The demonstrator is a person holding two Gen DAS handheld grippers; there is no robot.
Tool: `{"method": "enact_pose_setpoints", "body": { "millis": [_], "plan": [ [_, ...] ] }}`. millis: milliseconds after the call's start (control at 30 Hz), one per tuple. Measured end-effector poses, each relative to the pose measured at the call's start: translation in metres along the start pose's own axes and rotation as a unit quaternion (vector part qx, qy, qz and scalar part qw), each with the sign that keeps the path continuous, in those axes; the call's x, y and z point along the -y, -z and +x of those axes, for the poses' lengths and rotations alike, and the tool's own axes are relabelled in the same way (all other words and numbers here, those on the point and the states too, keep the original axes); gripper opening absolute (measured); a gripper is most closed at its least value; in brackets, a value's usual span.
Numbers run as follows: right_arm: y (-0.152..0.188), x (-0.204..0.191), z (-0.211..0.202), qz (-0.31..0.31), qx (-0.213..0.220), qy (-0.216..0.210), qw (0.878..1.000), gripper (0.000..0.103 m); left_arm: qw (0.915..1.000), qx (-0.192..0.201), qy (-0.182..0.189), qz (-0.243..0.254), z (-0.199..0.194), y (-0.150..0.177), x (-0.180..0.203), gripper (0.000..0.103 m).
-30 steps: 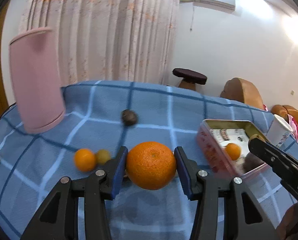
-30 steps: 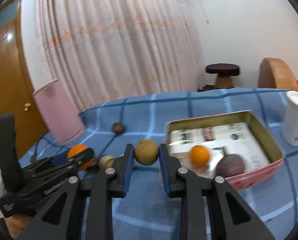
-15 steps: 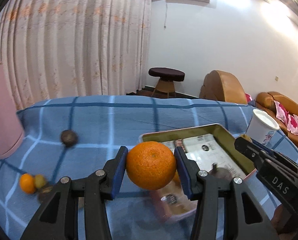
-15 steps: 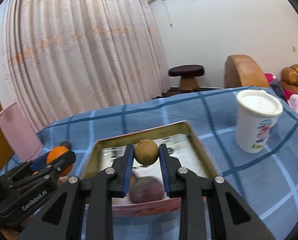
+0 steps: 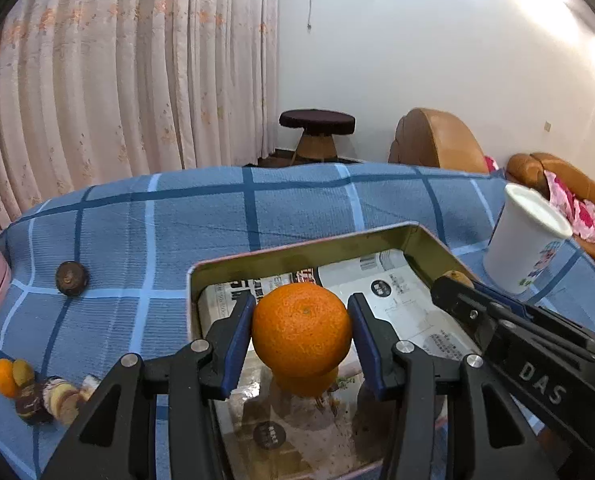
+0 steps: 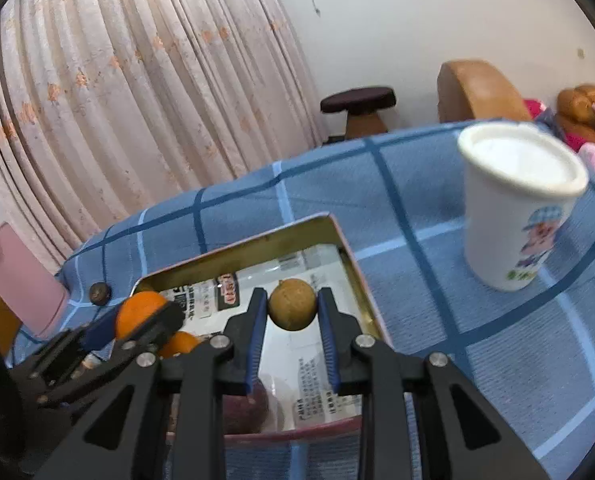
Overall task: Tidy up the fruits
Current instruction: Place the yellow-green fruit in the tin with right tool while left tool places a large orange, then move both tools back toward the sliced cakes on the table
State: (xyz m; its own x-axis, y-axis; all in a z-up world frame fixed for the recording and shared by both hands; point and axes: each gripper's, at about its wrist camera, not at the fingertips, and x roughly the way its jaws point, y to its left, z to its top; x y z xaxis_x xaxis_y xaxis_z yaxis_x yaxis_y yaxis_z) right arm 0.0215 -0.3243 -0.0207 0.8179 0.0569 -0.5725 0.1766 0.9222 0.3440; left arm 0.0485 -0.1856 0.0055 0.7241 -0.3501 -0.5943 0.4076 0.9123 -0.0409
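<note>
The left gripper (image 5: 302,330) is clamped on one large orange (image 5: 302,328), its blue pads pressed to either side, holding it above the near end of the tin tray (image 5: 297,246). The right gripper (image 6: 292,310) is closed on one small brownish-yellow round fruit (image 6: 292,309), also held over the tray — toward its far right corner. Inside the tray, which is lined with printed paper, I count two fruits lying loose: one small orange (image 6: 179,342) and one dark purple fruit (image 6: 243,406), partly hidden behind the right gripper's fingers.

Out on the blue checked tabletop (image 5: 145,240), left of the tray, sits one dark brown round fruit (image 5: 71,277) on its own. Nearer the left edge is a small cluster: one little orange fruit (image 5: 3,376), one yellowish one (image 5: 23,372) touching it, and some brownish pieces (image 5: 53,398) too blurred to count. One white paper cup (image 6: 517,204) stands upright right of the tray, apart from it.
</note>
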Motion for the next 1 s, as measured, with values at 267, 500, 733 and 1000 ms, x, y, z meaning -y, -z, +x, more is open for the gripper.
{"method": "enact_pose_setpoints", "body": {
  "millis": [267,500,733,1000],
  "plan": [
    [0.001,0.0,-0.008,0.02,0.02,-0.019,0.999,0.055,0.9994,0.012,-0.022,0.024,-0.004,0.003,0.006,0.066],
    [0.0,-0.006,-0.028,0.001,0.082,0.017,0.996,0.065,0.998,0.046,-0.04,0.014,-0.025,0.001,-0.003,0.083],
    [0.006,-0.015,-0.033,-0.019,0.106,0.029,0.994,0.065,0.9963,0.059,-0.061,0.007,-0.034,0.007,-0.019,0.083],
    [0.016,-0.033,-0.04,-0.05,0.134,0.044,0.989,0.065,0.9908,0.073,-0.113,0.013,-0.041,0.02,-0.037,0.083]
  ]
}}
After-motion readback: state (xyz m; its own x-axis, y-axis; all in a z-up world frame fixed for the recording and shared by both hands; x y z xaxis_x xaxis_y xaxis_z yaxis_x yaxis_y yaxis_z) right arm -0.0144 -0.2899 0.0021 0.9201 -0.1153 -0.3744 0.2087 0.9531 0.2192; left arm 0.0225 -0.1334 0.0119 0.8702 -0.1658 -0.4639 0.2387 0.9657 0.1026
